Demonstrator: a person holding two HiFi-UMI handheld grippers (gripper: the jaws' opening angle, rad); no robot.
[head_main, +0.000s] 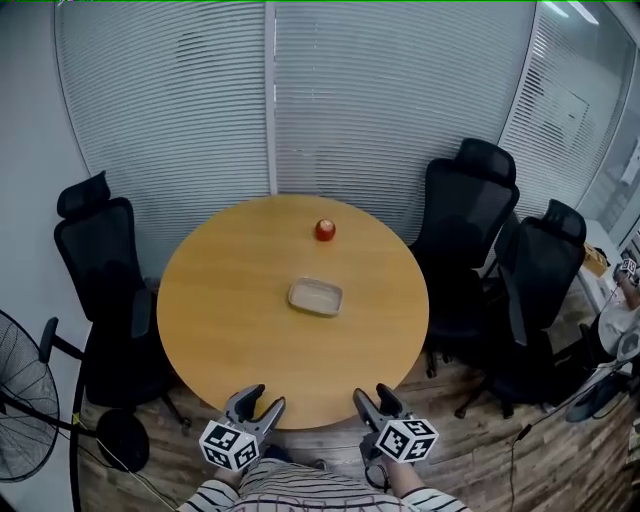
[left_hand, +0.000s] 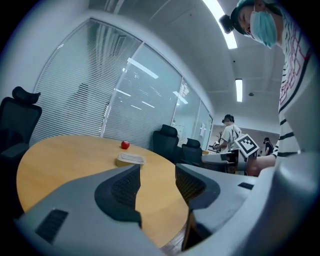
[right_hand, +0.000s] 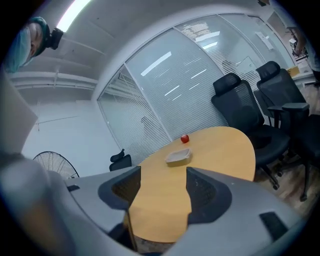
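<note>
Empty and parted, the left gripper (head_main: 262, 402) and right gripper (head_main: 376, 397) hover at the table's (head_main: 220, 320) near edge, about equally far from the shallow tray (head_main: 315, 296) ahead at centre, its long side crosswise, red fruit (head_main: 325, 230) beyond.

Two-jawed left gripper (head_main: 266, 398) and right gripper (head_main: 373, 394), moulded in matt grey plastic, with broad curved fingers (left_hand: 125, 187) faced inside by darker, finely ribbed pads (right_hand: 205, 192). Behind the fingers on each, a white cube (head_main: 230, 445) printed with black square markers. Further back, a white shirt (head_main: 300, 490) with thin dark stripes.
</note>
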